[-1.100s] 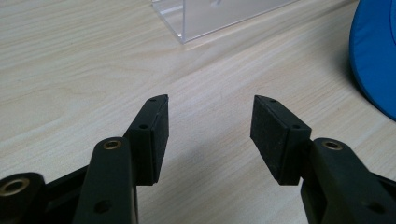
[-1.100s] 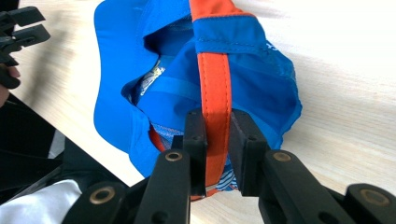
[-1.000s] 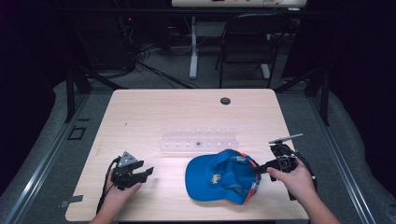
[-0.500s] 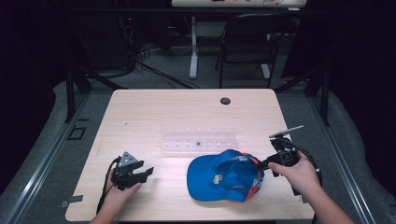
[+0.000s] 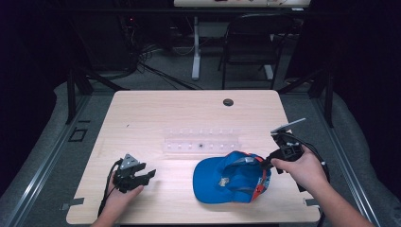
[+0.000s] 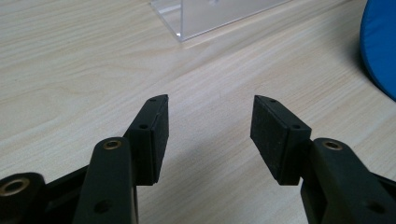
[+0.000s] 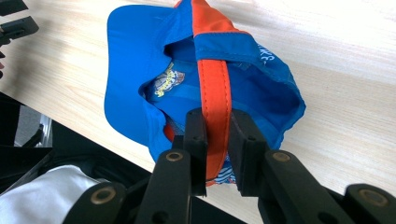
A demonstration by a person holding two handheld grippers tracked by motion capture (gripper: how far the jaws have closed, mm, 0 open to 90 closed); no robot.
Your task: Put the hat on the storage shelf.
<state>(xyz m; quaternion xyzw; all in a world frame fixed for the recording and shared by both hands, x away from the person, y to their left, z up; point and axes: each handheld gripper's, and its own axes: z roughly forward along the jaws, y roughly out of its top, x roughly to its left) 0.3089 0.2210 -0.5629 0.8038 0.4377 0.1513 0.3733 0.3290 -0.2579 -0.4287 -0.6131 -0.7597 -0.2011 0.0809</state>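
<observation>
Light wooden table (image 5: 156, 118), upside-down blue fabric baseball cap (image 5: 227, 182) at its near right. Clear plastic rack (image 5: 202, 142) just behind cap. Right gripper (image 5: 267, 163) clamped on cap's orange strap (image 7: 215, 93). Left gripper (image 5: 150, 173) spread wide, empty, near left, well apart from cap.

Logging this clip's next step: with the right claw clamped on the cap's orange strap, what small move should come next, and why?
Probably a small lift with the right claw. It is shut on the orange strap of the blue cap, which lies on the table, while the left claw rests open and apart, gripping nothing.
</observation>
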